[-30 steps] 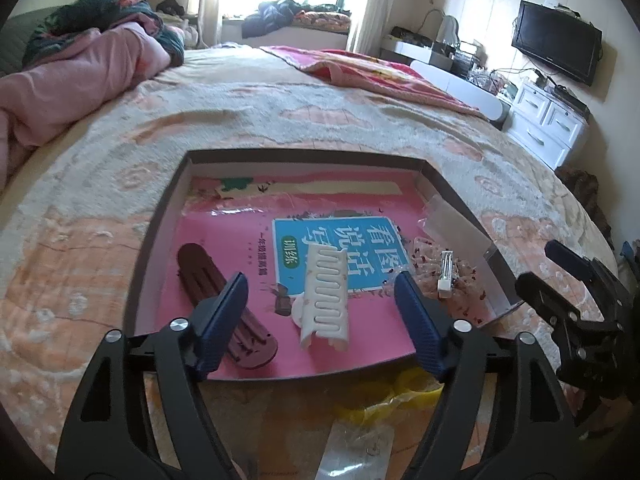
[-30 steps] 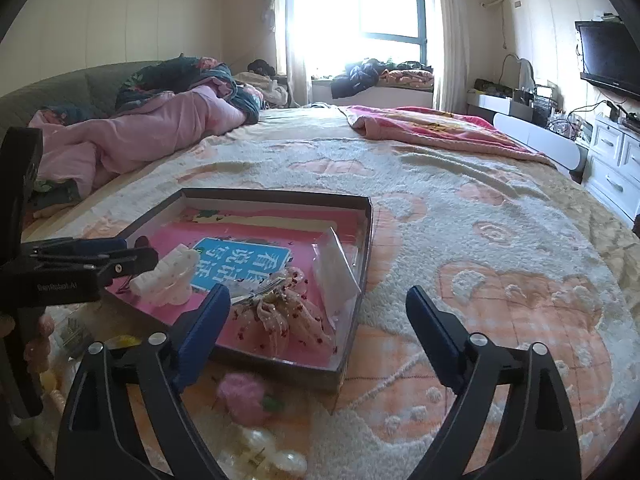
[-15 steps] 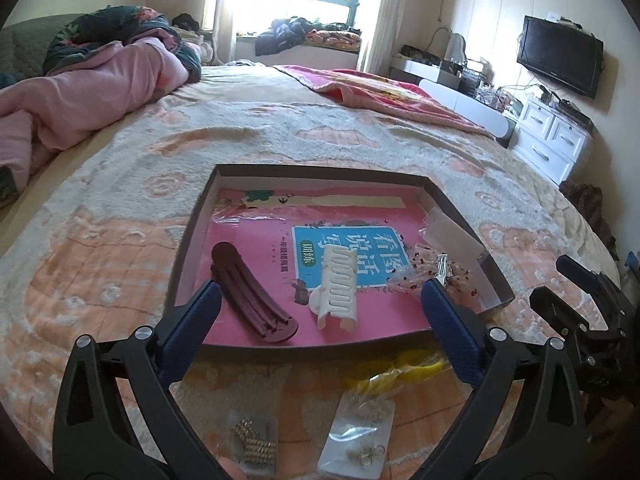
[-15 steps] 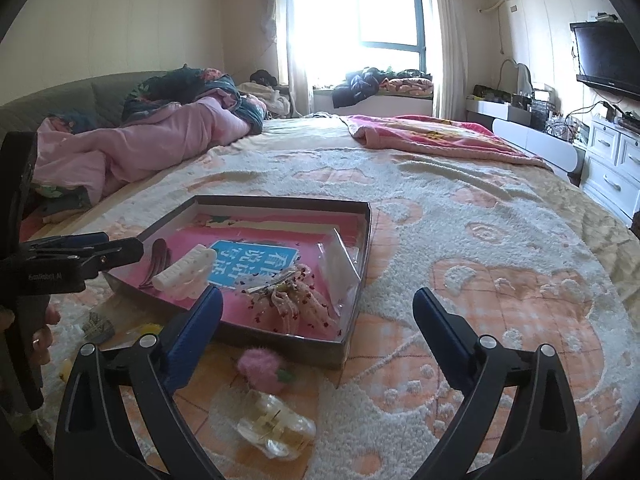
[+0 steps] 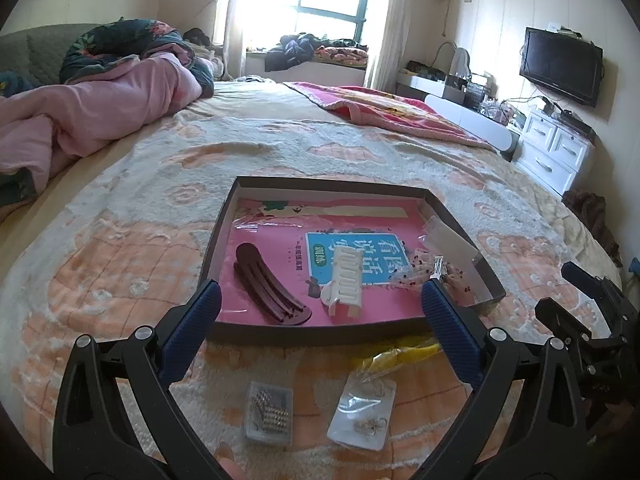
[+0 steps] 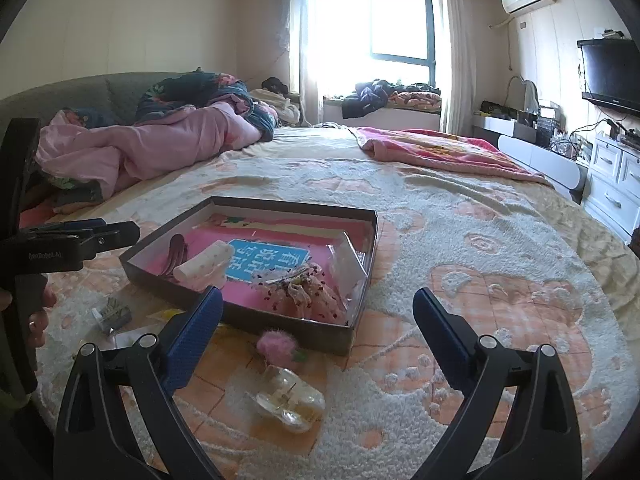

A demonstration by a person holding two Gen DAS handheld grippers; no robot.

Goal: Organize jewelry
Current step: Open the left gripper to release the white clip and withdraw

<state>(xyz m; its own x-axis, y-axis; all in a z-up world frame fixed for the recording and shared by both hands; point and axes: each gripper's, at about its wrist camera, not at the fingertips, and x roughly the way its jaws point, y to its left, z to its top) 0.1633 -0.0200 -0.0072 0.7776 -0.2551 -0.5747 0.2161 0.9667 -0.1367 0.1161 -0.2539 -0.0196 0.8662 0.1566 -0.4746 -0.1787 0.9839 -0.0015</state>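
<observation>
I held both claws spread apart and empty: left claw (image 5: 320,312) above the bed (image 5: 120,240) before the tray (image 5: 320,336), where the maroon hair clip (image 5: 268,286) and white claw clip (image 5: 346,282) lay; right claw (image 6: 318,320) beside it.

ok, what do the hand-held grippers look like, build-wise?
Both match: the left hand-held gripper and the right hand-held gripper have black angular frames, silver pivot bolts and blue textured fingers. The right view shows white lettering on the left unit's black body. No cables visible.
</observation>
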